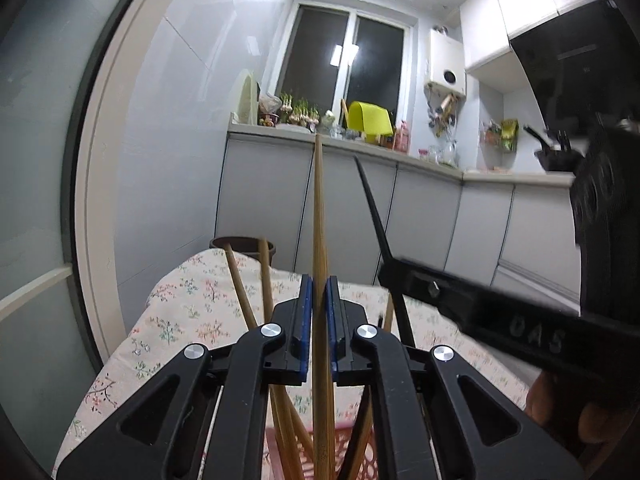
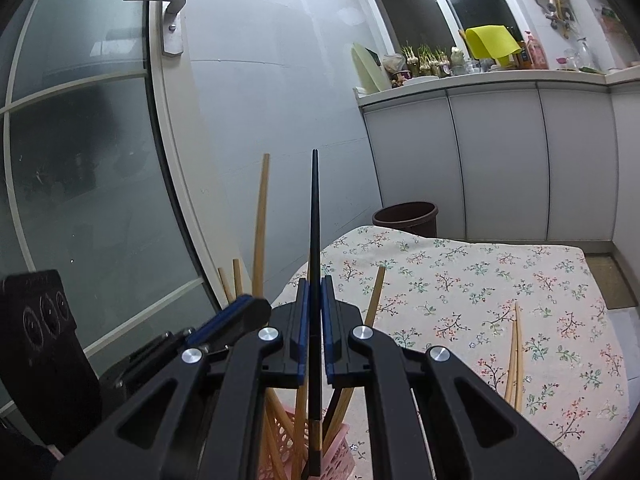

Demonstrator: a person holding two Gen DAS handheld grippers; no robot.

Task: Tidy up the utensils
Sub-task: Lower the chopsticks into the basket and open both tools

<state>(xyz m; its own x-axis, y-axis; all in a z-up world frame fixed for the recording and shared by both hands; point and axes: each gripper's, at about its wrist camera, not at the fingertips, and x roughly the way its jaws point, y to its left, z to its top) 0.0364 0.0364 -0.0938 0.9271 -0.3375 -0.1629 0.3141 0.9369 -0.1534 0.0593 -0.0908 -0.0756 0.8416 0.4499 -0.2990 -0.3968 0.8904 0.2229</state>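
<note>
Table: floral cloth (image 2: 480,300) covers it, lower right of right wrist view; also lower left of left wrist view (image 1: 180,312).
Bin: dark brown bin (image 2: 406,218) past the table's far edge, mid-frame.
Basket: pink slotted basket (image 2: 276,452) at bottom centre, under both grippers; several wooden chopsticks (image 2: 376,296) stand in it, tilted.
Left gripper (image 1: 319,312): jaws clenched on a wooden chopstick (image 1: 319,208), upright, tip reaching up to counter level mid-frame, low end down in the basket (image 1: 280,448).
Right gripper (image 2: 315,312): jaws clenched on a black chopstick (image 2: 315,220), upright, w/ a wood-coloured band near its low end, over the basket.
Loose pair: two wooden sticks (image 2: 514,356) flat on the cloth, right side, well apart from basket.
</note>
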